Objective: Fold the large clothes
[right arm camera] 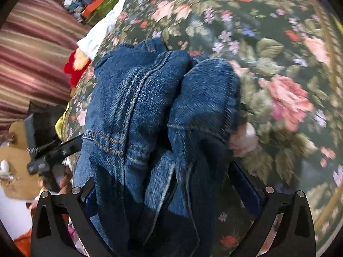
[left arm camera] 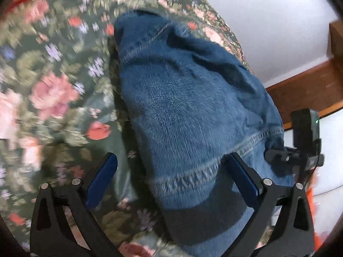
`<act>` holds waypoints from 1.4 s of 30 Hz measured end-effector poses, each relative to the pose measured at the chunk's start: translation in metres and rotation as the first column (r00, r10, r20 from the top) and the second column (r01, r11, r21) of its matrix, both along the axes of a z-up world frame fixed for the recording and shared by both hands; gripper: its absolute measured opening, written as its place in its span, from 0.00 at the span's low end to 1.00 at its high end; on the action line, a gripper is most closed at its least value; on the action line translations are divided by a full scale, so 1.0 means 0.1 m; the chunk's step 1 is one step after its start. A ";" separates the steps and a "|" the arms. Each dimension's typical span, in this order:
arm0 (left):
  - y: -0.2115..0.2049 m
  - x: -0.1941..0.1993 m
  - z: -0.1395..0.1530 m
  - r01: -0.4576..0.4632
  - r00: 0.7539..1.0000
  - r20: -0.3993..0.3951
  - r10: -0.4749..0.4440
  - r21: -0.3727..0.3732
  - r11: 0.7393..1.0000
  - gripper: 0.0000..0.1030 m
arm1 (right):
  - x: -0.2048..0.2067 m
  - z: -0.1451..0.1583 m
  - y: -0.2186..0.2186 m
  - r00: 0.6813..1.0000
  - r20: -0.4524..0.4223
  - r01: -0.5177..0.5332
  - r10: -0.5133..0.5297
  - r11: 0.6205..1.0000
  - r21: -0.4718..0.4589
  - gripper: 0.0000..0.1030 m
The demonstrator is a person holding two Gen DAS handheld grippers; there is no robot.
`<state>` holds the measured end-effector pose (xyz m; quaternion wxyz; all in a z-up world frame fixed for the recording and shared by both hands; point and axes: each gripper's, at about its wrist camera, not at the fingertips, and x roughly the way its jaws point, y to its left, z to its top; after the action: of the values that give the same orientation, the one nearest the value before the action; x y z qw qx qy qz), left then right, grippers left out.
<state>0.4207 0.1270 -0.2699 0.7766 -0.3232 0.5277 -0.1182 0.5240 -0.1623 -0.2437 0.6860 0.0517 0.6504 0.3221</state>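
Observation:
A pair of blue jeans (left arm camera: 182,107) lies bunched on a dark floral bedspread (left arm camera: 53,81). In the left wrist view my left gripper (left arm camera: 171,162) is open, its blue-padded fingers (left arm camera: 103,177) set wide, the right one against the hem seam. In the right wrist view the jeans (right arm camera: 150,98) are heaped in folds with seams showing. My right gripper (right arm camera: 163,184) is open, with the denim lying between its spread fingers. My left gripper (right arm camera: 49,158) shows at the left edge there; my right gripper's body (left arm camera: 304,141) shows at the right of the left wrist view.
The floral bedspread (right arm camera: 278,85) covers the bed. A white cloth (right arm camera: 100,32), a red item (right arm camera: 75,66) and mixed clutter (right arm camera: 92,2) lie at the bed's far left. A striped fabric (right arm camera: 32,53) is at left. A white wall and wooden trim (left arm camera: 304,90) are at right.

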 end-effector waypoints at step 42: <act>0.67 -0.68 2.14 -0.046 0.943 0.331 -0.030 0.220 0.975 0.65 | -0.61 1.37 1.23 0.976 0.215 -0.019 -0.028 0.976 0.217 0.53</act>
<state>0.3524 0.1941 -0.0561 0.8863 -0.2110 0.3980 -0.1077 0.4632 -0.0397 -0.1064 0.7439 0.0925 0.5322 0.3935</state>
